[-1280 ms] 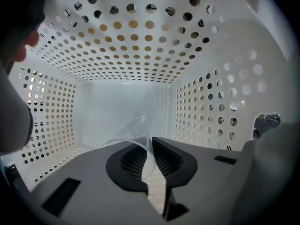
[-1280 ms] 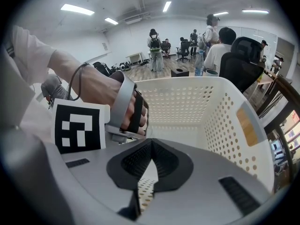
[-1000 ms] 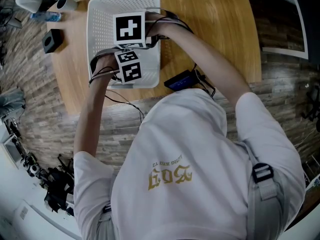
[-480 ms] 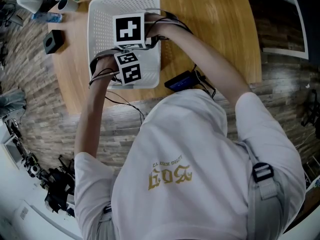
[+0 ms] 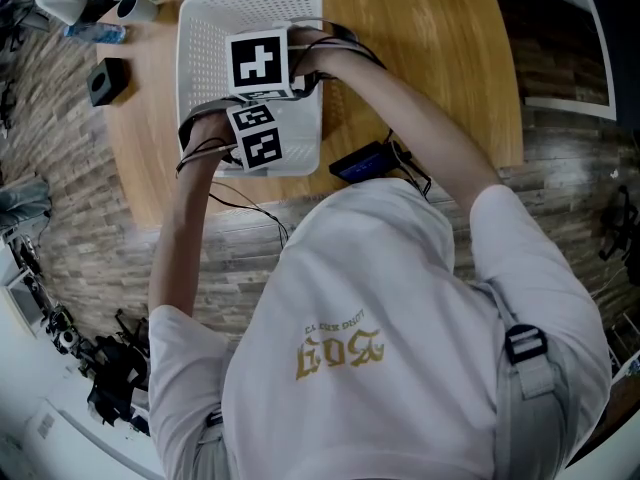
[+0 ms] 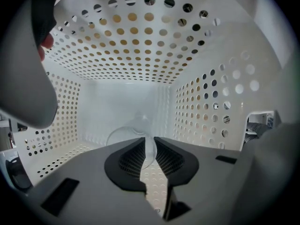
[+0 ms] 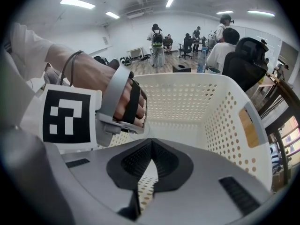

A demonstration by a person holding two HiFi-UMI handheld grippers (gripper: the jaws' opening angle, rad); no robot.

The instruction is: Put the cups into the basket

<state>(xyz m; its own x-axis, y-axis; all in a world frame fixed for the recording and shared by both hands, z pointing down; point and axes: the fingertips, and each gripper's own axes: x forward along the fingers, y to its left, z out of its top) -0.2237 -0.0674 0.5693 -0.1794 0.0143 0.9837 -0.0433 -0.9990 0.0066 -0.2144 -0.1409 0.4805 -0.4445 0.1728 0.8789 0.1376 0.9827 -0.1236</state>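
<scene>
The left hand-held gripper [image 6: 149,142] pinches the wall of a clear cup [image 6: 123,136] low inside the basket [image 6: 140,55]. The right hand-held gripper [image 7: 151,143] is closed and empty. The placing seems nearly done; the next move probably needs the left jaws to open.

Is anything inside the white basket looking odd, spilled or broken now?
Nothing stands out. The left gripper holds a clear cup by its wall, low inside the white basket; no cracks or spills show. The right gripper is shut and empty over the basket.

cup [image 6: 127,136] inside basket [image 5: 199,60] on table [image 5: 430,58]
</scene>
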